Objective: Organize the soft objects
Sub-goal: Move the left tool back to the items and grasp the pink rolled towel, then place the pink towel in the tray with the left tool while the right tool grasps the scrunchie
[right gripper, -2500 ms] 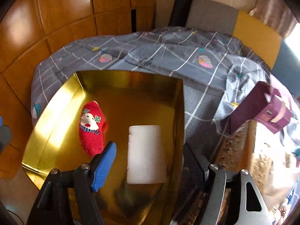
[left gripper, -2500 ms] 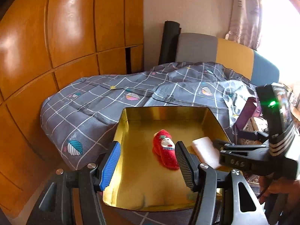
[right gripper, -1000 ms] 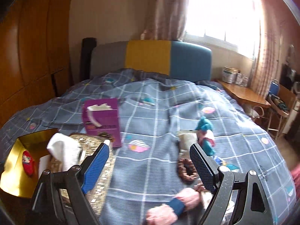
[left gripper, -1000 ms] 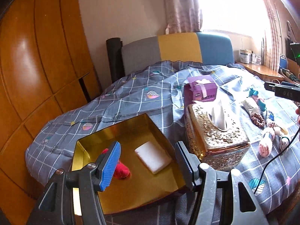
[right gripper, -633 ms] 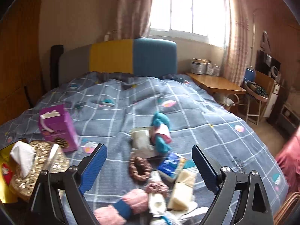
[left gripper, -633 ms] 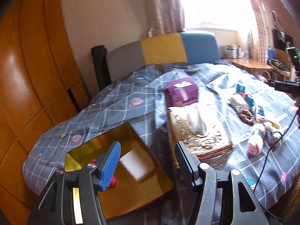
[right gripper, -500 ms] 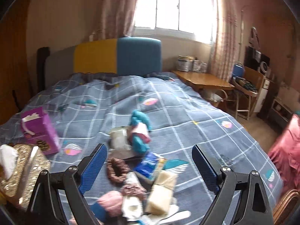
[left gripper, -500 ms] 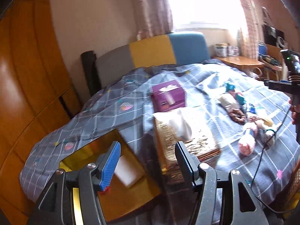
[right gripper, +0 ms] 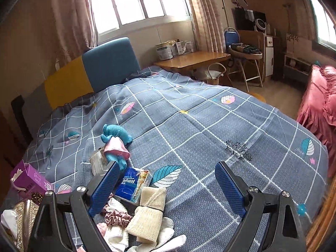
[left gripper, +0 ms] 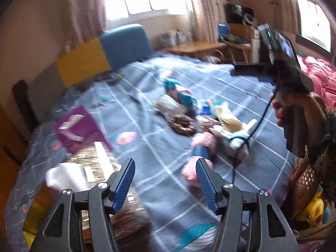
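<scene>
A pile of soft things lies on the grey checked bedspread (right gripper: 210,126): a teal plush toy (right gripper: 114,135) with a pink cloth, a beige rolled cloth (right gripper: 148,212), a pink scrunchie (right gripper: 115,215), white socks (right gripper: 117,238) and a blue tissue pack (right gripper: 129,183). The pile also shows blurred in the left wrist view, with a brown scrunchie (left gripper: 181,124) and a pink fuzzy sock (left gripper: 197,159). My left gripper (left gripper: 164,179) is open and empty above the bed. My right gripper (right gripper: 166,185) is open and empty above the pile's right side; its body (left gripper: 292,77) shows in the left wrist view.
A gold tissue box (left gripper: 94,163) and a purple tissue box (left gripper: 78,128) stand left of the pile; both show at the left edge of the right wrist view, the purple box (right gripper: 29,180) behind. A wooden desk (right gripper: 193,59) and folding chair stand beyond the bed. A pink bedspread (right gripper: 319,109) is at right.
Both grippers have swung right, away from the gold tray with the red sock and white pad, and now face the pile of soft things. Both stayed open.
</scene>
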### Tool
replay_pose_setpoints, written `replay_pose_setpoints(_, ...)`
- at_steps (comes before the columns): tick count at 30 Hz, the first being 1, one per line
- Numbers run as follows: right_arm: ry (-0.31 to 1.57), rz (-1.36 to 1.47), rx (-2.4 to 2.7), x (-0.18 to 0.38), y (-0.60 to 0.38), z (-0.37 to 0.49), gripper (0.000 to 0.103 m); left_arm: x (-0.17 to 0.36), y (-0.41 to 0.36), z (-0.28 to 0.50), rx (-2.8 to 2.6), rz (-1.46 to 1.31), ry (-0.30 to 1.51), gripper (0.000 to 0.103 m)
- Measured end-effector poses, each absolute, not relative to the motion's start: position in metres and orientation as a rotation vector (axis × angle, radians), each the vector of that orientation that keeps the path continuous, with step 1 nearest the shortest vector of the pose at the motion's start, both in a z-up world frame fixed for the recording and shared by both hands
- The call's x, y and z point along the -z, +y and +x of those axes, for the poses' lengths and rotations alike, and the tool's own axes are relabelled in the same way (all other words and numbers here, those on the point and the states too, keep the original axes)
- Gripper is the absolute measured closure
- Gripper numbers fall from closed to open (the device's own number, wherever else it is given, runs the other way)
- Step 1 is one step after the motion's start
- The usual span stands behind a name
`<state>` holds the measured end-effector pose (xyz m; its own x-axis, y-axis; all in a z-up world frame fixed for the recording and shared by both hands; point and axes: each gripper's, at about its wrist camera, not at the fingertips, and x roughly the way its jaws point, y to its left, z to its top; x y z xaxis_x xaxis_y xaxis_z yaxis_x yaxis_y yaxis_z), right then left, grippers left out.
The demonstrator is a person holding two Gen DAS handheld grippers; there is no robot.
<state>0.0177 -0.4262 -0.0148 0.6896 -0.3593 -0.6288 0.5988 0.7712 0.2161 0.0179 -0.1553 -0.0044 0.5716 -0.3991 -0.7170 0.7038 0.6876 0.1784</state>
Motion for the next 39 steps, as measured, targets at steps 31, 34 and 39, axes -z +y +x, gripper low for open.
replay_pose_setpoints(31, 1.030, 0.276, 0.105, 0.078, -0.357, 0.094, 0.042, 0.056, -0.177, 0.072, 0.688, 0.309, 0.974, 0.068)
replay_pose_setpoints(34, 1.127, 0.202, 0.082, 0.095, -0.345, 0.110, 0.042, 0.026, -0.176, 0.092, 0.666, 0.245, 0.960, 0.068)
replay_pose_setpoints(39, 1.208, 0.098, 0.114, 0.118, -0.335, 0.123, 0.060, -0.012, -0.179, 0.137, 0.631, 0.142, 0.958, 0.068)
